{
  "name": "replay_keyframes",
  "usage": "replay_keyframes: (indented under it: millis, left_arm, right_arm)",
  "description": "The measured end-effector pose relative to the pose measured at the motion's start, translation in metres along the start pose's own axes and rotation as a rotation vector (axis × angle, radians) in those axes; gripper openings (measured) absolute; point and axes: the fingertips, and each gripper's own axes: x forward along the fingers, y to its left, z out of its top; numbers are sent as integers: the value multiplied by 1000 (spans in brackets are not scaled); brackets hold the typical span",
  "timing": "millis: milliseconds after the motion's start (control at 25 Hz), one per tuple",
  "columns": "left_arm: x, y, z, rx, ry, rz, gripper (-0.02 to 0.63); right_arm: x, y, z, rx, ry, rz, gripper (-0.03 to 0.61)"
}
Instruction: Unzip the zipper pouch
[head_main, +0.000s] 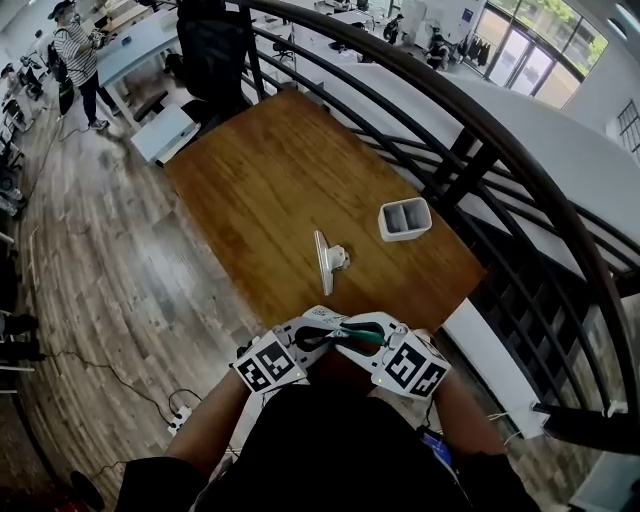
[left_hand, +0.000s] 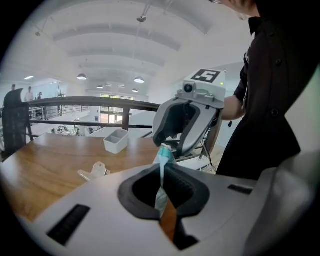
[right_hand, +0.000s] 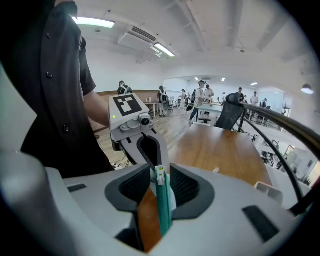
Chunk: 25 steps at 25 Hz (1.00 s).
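The zipper pouch (head_main: 357, 334) is a small teal-edged thing held in the air between both grippers, close to my body and off the near end of the wooden table (head_main: 270, 180). My left gripper (head_main: 318, 338) is shut on one thin edge of the pouch (left_hand: 162, 167), which stands upright between its pads. My right gripper (head_main: 346, 338) faces it from the other side. In the right gripper view the teal zipper (right_hand: 163, 207) runs along the narrow gap of the right gripper (right_hand: 161, 184), and its pale slider (right_hand: 160, 174) sits at the tip end. The pouch's body is mostly hidden.
On the table stand a white two-part bin (head_main: 404, 218) at the right and a metal clip (head_main: 328, 260) nearer me. A dark curved railing (head_main: 520, 170) runs along the table's right side. A black chair (head_main: 210, 50) stands at the far end; a person (head_main: 75, 55) is far left.
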Motion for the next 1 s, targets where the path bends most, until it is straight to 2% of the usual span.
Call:
replay_keyframes:
  millis: [120,200,400,640,800,1000]
  left_arm:
    - [0,-1,0,1,0,-3,15]
    - [0,-1,0,-3,-2,-1,15]
    - [-2,3,-1,-17,-9,9,15]
    - [-6,8,-2,-34,-15,20,15]
    - [-9,12,-2,-47,-22,27,15]
    - [-10,14,-1,-59,-27,34,15]
  right_arm:
    - [1,-1,2,-19,12,-12,102]
    - [2,-1,4,-26,7,-21,64]
    - [-2,-1,6,-47,-12,-31,44]
    - [-11,-4,7,-4,-55,-46,44]
    - [-14,-6,1,58,-82,-59,44]
    - [-14,-11,1,199,-168,-81,44]
